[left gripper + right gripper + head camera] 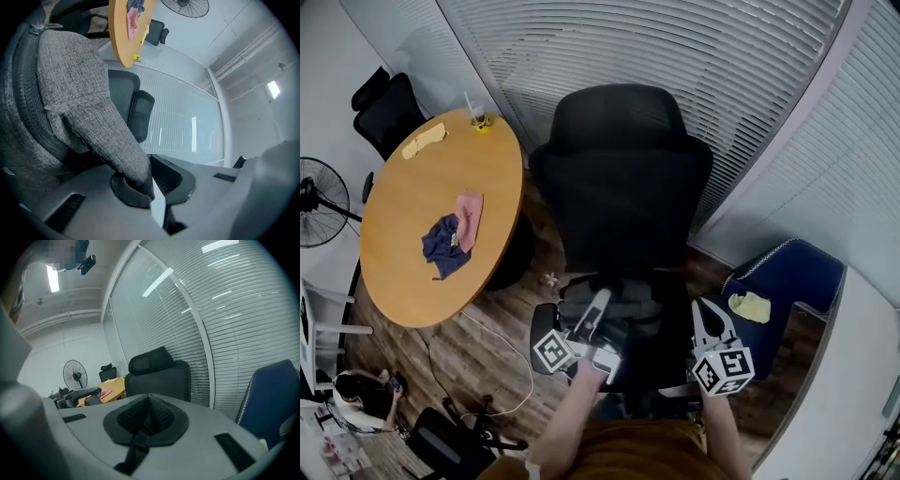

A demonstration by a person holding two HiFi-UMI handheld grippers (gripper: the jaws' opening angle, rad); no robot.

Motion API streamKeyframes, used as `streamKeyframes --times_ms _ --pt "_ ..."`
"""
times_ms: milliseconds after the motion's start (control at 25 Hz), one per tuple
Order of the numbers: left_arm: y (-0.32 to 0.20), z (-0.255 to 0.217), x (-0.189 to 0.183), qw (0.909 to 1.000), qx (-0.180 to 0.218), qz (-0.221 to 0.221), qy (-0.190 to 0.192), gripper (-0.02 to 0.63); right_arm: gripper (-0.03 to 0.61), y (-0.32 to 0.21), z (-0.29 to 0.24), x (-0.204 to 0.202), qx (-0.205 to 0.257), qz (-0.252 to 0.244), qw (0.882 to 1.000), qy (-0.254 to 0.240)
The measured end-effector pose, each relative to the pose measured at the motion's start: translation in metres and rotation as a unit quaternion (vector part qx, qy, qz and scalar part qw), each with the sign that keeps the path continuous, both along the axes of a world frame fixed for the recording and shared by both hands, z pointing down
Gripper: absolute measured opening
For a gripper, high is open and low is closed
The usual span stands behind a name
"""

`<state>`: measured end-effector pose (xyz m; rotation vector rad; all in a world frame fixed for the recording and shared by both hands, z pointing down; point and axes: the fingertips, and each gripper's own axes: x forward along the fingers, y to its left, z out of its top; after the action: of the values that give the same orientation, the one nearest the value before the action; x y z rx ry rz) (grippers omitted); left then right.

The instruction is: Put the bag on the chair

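A round wooden table (412,272) bears a dark blue cloth (443,246) touching a pink cloth (470,217) near its middle, and a yellow rag (424,141) and a cup with a straw (480,119) at its far edge. A fan (319,202) stands left of the table. A white cable (529,375) lies on the floor (441,361) just in front of it, and well to its right a blue armchair (792,281) holds a yellow cloth (750,307).

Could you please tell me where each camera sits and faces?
Head view: on the person's head, steeply down onto the black mesh office chair; forearms, left gripper, right gripper show.
Left gripper view: rides that gripper, along jaws shut on the grey woven bag.
Right gripper view: likewise; jaws shut on a black strap, facing the chair.
All share the chair and round wooden table.
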<state>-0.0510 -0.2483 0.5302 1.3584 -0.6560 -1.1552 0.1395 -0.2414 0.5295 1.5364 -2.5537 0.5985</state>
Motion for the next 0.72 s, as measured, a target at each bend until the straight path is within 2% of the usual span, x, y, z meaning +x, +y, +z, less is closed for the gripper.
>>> streamKeyframes --times_ms 280,520,720 --pt "-0.027 0.014 0.007 0.9999 -0.003 0.008 -0.007 0.021 0.012 -0.025 0.018 0.008 -0.005 -0.004 1.0 0.022" --pt "-0.043 0.022 0.016 0.9996 0.0 0.02 -0.022 0.021 0.012 -0.034 0.03 0.008 -0.022 -0.005 1.0 0.02" --pt "-0.06 0.026 0.016 0.9995 0.003 0.014 -0.028 0.021 0.012 -0.04 0.044 0.009 -0.032 -0.007 0.999 0.017"
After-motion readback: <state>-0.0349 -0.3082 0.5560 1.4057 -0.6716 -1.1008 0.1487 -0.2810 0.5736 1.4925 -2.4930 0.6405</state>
